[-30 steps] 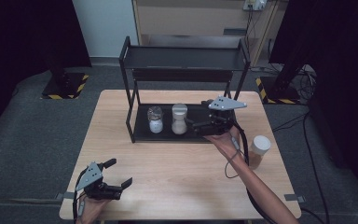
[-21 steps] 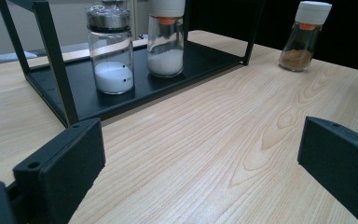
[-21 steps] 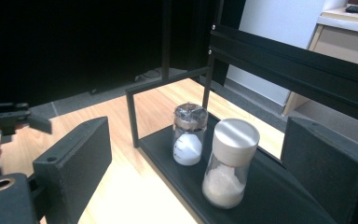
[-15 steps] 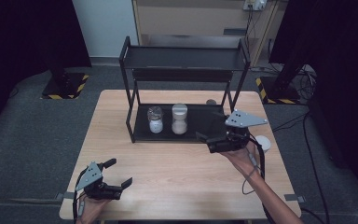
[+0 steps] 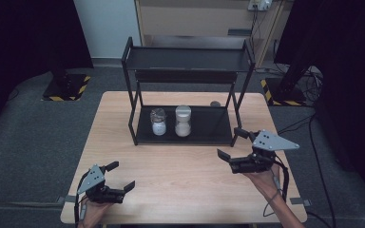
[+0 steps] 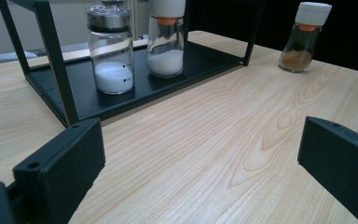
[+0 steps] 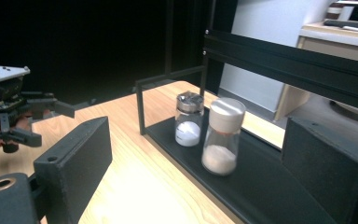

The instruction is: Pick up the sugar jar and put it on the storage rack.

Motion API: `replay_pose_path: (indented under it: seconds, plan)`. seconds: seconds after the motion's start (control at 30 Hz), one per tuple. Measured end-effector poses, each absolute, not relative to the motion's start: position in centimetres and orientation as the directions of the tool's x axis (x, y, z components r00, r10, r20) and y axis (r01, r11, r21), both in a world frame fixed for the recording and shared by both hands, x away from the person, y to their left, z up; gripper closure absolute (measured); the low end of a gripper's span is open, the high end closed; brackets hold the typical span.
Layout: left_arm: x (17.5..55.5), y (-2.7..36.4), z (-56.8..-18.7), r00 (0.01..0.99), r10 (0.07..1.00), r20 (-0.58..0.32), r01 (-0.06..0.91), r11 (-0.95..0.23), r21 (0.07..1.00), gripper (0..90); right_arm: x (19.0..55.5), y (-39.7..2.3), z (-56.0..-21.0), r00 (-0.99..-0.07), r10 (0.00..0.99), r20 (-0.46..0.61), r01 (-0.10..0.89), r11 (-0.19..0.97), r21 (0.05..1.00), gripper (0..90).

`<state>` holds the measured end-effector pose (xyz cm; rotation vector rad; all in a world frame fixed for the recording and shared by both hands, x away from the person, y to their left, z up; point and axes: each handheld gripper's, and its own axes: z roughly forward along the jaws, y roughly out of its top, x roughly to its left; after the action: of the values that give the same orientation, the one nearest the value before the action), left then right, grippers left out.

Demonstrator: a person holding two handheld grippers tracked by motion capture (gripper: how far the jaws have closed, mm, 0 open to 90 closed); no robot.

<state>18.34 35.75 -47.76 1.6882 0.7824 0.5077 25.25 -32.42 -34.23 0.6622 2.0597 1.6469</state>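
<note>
**Two jars on the rack, both tools released**

A dark room with black curtains and grey carpet surrounds a pale wooden tabletop at the centre of the high view. A black two-tier metal rack stands at the upper middle of the tabletop.

On the rack's lower shelf sit two clear glass jars, just beside each other but apart. The left one, a shaker with a metal lid, holds a low layer of white powder. The right one, a taller jar with a white cap and an orange collar, holds pale grains at its bottom.

In the left gripper view, a third jar with brown powder stands on the bare wood at the upper right, well apart from the rack.

The left tool hovers at the lower left of the high view, jaws spread, holding nothing. The right tool sits at the right, near the rack's front right leg, jaws likewise spread and empty.
</note>
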Motion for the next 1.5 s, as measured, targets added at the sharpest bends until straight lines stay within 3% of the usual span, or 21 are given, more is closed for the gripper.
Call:
replay_pose_path:
  seconds: [0.4, 0.9, 1.5]
  plan:
    - [18.3, 35.8, -47.8, 0.684, 0.726, -0.071, 0.233, -0.125, 0.964, 0.0, 21.6, -34.1, -35.8, -0.753, 0.655, -0.062, 0.086, 0.190, 0.978, 9.1]
    - [18.4, 35.8, -47.8, 0.692, 0.718, -0.071, 0.229, -0.126, 0.965, 0.0, 19.4, -36.3, -39.1, -0.709, 0.705, -0.018, 0.141, 0.167, 0.976, 9.0]
    - [18.3, 35.8, -47.8, 0.697, 0.714, -0.068, 0.221, -0.123, 0.968, 0.0, 18.0, -37.2, -42.4, -0.644, 0.763, -0.058, 0.184, 0.228, 0.956, 9.1]
